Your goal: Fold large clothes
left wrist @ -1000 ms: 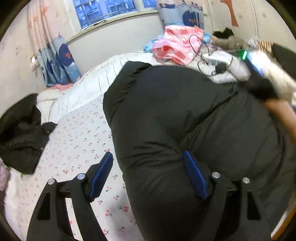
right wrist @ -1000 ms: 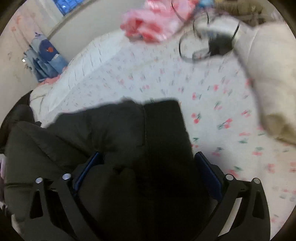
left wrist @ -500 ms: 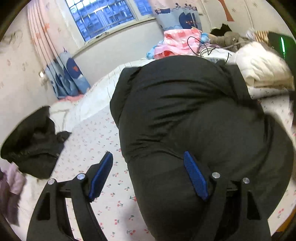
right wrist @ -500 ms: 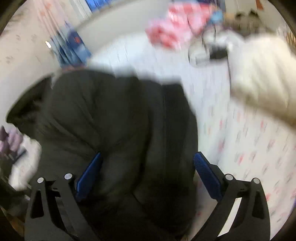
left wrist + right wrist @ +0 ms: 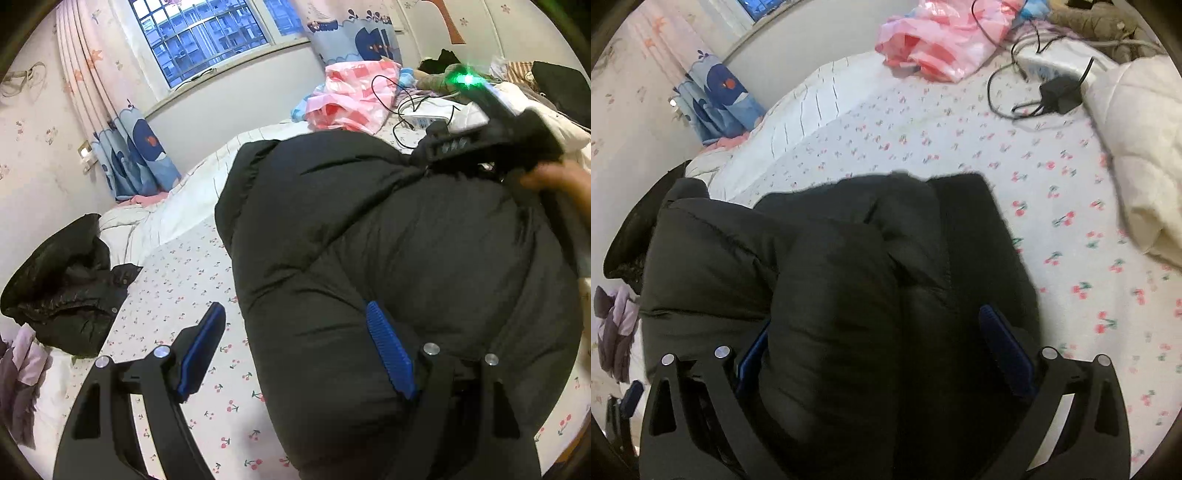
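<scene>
On the far left of the left wrist view a second dark jacket (image 5: 62,284) lies crumpled at the edge of the bed (image 5: 177,280), well apart from the work. The left gripper (image 5: 295,347) stands wide, its left finger over the bare cherry-print sheet and its right finger sunk against the flank of the black puffer coat (image 5: 388,258); it grips nothing. The coat fills the middle and right of that view, bunched and raised off the sheet. Further right, the right gripper (image 5: 882,343) has a thick fold of the coat between its fingers; the jaws look fairly wide and the padding swells past them, so I judge it holds the fold, though the contact itself is hidden by fabric.

The coat should handle as light but bulky, soft and springy, with a slick shell that slides. A pinch on loose padding will likely slip; a seam, hem or the stitched edge beside the zip gives firmer hold.

Against half a second ago, the right view has sharpened from heavy blur and shows more open sheet beyond the coat, with the cable and charger (image 5: 1058,98) plain again. In the left view the other tool with its green light (image 5: 466,79) has come in at upper right.
</scene>
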